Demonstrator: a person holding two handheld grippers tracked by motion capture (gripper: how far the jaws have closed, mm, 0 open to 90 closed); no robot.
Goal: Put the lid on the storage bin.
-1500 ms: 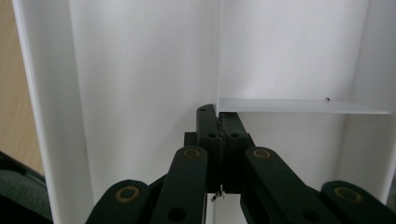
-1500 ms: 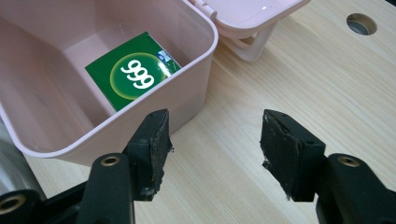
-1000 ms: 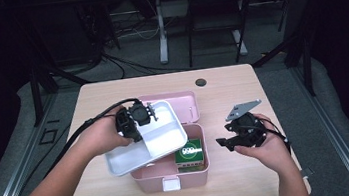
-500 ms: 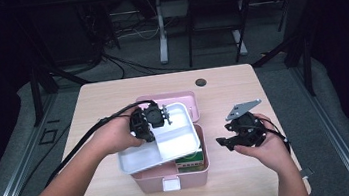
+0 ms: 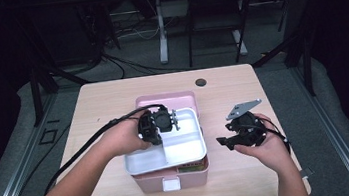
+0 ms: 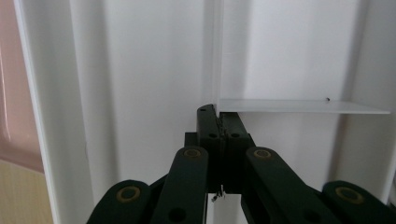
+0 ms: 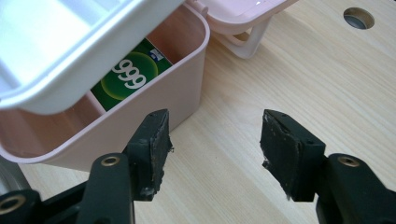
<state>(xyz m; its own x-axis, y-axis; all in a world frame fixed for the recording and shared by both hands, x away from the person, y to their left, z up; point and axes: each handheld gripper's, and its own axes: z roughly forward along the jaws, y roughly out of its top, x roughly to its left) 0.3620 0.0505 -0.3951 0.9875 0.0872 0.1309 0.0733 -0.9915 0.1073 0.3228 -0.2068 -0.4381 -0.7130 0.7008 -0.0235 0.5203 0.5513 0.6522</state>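
Note:
A white divided tray (image 5: 186, 149) hangs over the open pink box (image 5: 158, 181), still tilted and not seated. My left gripper (image 5: 164, 121) is shut on the tray's thin middle divider (image 6: 218, 70); in the left gripper view the jaws press together on that wall. A green packet marked 999 (image 7: 133, 74) lies inside the box (image 7: 154, 109), under the tray (image 7: 70, 42). To the right of the box my right gripper (image 5: 224, 141) stands open above the bare wood, nothing between its pads (image 7: 156, 144).
The box's pink lid (image 5: 165, 99) lies folded back behind it, also seen as the lid (image 7: 233, 14) in the right gripper view. A dark round hole (image 5: 201, 82) sits in the wooden table (image 5: 273, 96) at the far side. A cable trails from the left gripper.
My left gripper has carried the white tray rightward from the box's left side to over the box. The right gripper has stayed in place.

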